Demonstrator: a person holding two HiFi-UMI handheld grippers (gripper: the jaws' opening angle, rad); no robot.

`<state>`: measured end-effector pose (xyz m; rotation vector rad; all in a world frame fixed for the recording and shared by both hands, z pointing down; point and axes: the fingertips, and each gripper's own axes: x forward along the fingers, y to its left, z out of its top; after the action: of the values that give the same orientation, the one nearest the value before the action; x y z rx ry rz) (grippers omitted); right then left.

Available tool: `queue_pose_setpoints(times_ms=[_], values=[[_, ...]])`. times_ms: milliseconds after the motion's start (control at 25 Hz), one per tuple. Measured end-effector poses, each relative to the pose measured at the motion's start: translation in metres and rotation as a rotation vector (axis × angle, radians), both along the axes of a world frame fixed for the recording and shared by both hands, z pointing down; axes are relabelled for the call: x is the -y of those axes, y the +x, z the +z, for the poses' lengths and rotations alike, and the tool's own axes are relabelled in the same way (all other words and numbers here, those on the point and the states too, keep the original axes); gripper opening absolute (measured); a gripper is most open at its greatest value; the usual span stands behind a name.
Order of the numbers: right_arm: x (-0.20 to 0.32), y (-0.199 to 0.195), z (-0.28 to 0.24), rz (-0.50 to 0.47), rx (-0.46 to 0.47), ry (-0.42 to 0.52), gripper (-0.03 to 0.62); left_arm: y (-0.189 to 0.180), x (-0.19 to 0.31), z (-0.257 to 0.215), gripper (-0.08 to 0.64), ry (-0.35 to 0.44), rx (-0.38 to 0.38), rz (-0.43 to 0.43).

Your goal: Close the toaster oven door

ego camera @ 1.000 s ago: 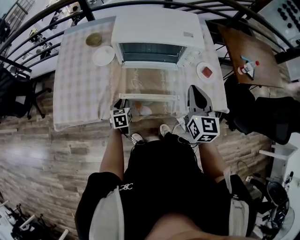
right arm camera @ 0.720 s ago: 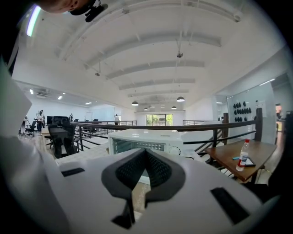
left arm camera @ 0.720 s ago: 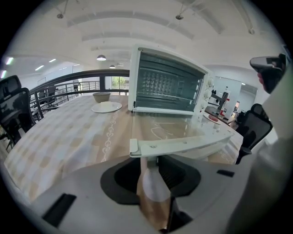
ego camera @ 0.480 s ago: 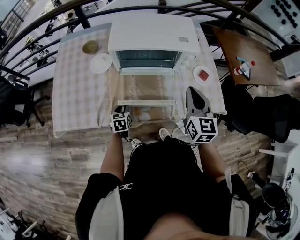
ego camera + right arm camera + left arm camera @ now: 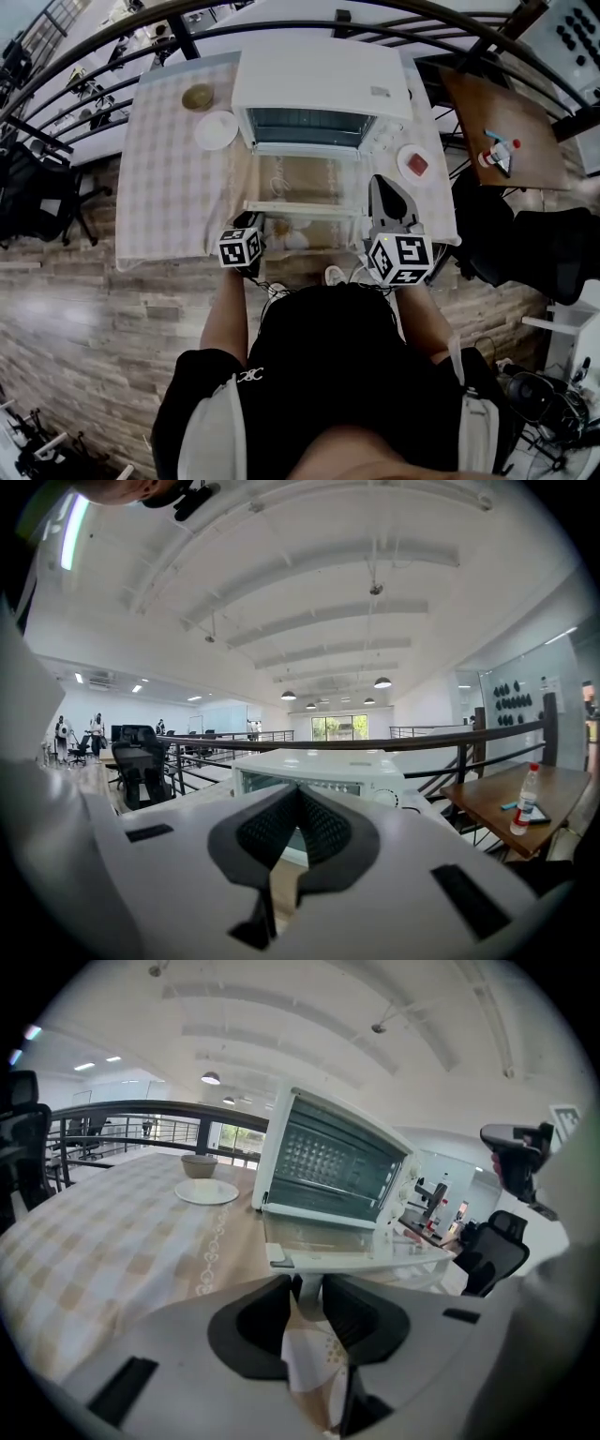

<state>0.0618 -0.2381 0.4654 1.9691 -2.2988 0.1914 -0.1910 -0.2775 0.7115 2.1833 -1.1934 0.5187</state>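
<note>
Toaster oven door (image 5: 305,178) lies folded down flat, open, in front of the white toaster oven (image 5: 319,84) on the checked-cloth desk (image 5: 173,187). The left hand-held gripper (image 5: 307,1288) is clamped on the left end of the door handle (image 5: 361,1258). The right hand-held gripper (image 5: 298,794), jaws together and empty, hovers just right of the door.

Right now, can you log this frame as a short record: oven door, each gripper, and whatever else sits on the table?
door: toaster oven door open, lying flat
left gripper: jaws around the left end of the door handle, apparently gripping it
right gripper: jaws together, empty, beside the door's right end
other items: white plate, bowl, small plate holding something red
task status: door not yet closed
</note>
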Motion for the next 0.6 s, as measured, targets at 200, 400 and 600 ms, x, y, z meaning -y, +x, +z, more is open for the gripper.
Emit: queue_pose_setpoints(times_ms=[200, 400, 600], values=[[0.006, -0.005, -0.002, -0.025, 0.016, 0.008, 0.002, 0.004, 0.011, -0.030, 0.115, 0.050, -0.081, 0.006], [0.011, -0.002, -0.001, -0.032, 0.032, 0.021, 0.002, 0.010, 0.023, -0.047, 0.107, 0.062, -0.074, 0.030], [0.013, 0.003, 0.000, -0.027, 0.048, 0.023, 0.002, 0.012, 0.036, -0.079, 0.110, 0.109, -0.158, -0.010]])
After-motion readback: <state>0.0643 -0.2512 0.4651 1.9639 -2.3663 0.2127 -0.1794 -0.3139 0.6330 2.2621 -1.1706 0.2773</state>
